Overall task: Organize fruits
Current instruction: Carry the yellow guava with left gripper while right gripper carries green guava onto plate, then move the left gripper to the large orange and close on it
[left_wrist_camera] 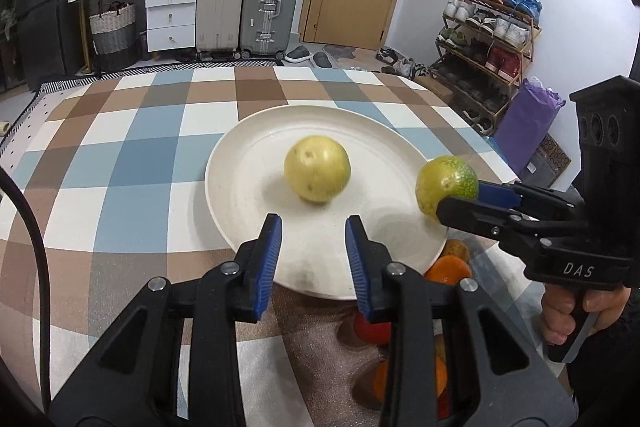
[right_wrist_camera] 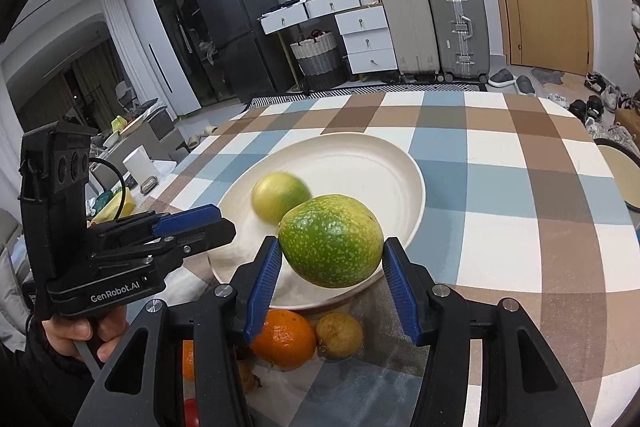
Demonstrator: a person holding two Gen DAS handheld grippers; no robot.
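Note:
A white plate (left_wrist_camera: 240,155) (right_wrist_camera: 380,167) lies on the checked tablecloth. On it sits a yellow-green round fruit (left_wrist_camera: 317,169) (right_wrist_camera: 280,197), blurred in both views. My left gripper (left_wrist_camera: 314,223) (right_wrist_camera: 224,223) hovers over the plate's near rim, open, with nothing between its blue pads. A speckled green fruit (right_wrist_camera: 332,241) (left_wrist_camera: 446,187) hangs above the plate's near right edge, with my right gripper (right_wrist_camera: 332,247) (left_wrist_camera: 460,195) shut on it.
Near the table's front edge, under the grippers, lie an orange (right_wrist_camera: 286,339) (left_wrist_camera: 448,269), a small yellow-brown fruit (right_wrist_camera: 340,335) and a red fruit (left_wrist_camera: 372,331). Another plate's rim (right_wrist_camera: 622,179) shows at the far right. Suitcases, drawers and a shoe rack stand beyond the table.

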